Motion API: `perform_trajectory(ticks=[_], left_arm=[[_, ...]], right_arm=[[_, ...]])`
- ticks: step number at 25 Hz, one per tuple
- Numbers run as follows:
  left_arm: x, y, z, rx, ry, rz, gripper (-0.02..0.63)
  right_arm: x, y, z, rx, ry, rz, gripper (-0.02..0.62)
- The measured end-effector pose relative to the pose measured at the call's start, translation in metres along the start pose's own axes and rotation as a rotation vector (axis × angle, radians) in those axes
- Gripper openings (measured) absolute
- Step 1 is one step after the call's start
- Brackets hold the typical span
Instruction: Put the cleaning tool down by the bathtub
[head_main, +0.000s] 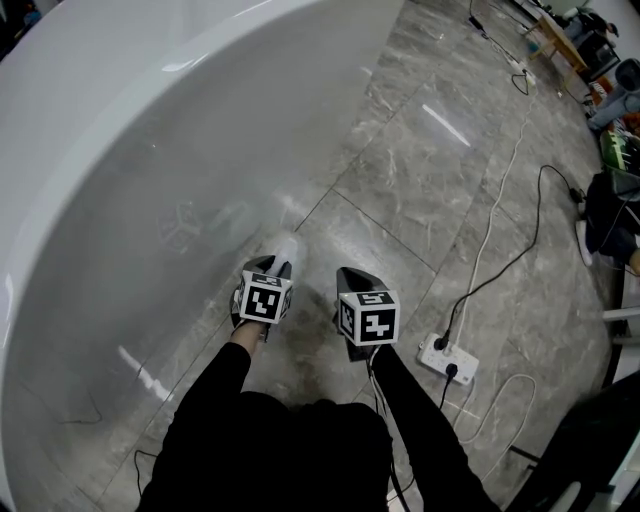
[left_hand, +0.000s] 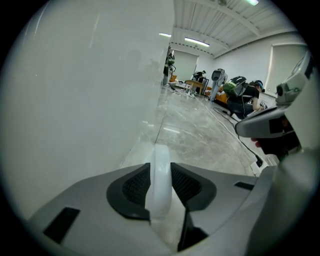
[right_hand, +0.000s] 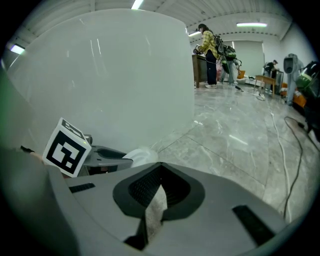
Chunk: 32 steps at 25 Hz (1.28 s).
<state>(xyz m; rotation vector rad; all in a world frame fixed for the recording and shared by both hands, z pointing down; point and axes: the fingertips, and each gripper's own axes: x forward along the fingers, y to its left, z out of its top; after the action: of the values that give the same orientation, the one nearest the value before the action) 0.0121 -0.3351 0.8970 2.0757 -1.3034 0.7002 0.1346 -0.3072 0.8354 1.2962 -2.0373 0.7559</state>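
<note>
Cleaning tool (left_hand: 161, 156) loose btwn left claw (left_hand: 160, 169) jaws

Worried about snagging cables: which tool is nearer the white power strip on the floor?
Right. The right tool hangs just left of the power strip; the left tool is farther left, by the bathtub wall.

Grey marble-tiled floor (head_main: 420, 200) strewn with leads.
A white rectangular power strip (head_main: 447, 360) lies on it; a black plugged-in cable (head_main: 463, 303) and a thin white cable (head_main: 497, 200) trail away.
</note>
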Motion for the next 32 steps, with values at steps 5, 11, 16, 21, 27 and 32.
perform_trajectory(ticks=[5,11,16,21,27,32], left_arm=[[-0.043,-0.007,0.024,-0.009,-0.097,-0.035,0.121],[-0.081,-0.018,0.048,-0.048,-0.173,-0.107,0.118],[-0.102,-0.018,0.059,-0.071,-0.211,-0.115,0.034],[-0.118,-0.018,0.068,-0.110,-0.225,-0.116,0.008],[-0.131,-0.025,0.069,-0.099,-0.238,-0.103,0.008],[-0.131,-0.024,0.068,-0.076,-0.242,-0.099,0.008]], right_arm=[[-0.009,0.007,0.006,0.012,-0.019,0.002,0.000],[-0.022,0.017,0.014,-0.014,-0.045,0.000,0.001],[-0.031,0.027,0.018,-0.018,-0.062,-0.002,0.000],[-0.037,0.034,0.025,-0.031,-0.076,0.002,0.000],[-0.044,0.043,0.030,-0.038,-0.092,0.023,0.000],[-0.043,0.052,0.032,-0.054,-0.099,0.033,0.000]])
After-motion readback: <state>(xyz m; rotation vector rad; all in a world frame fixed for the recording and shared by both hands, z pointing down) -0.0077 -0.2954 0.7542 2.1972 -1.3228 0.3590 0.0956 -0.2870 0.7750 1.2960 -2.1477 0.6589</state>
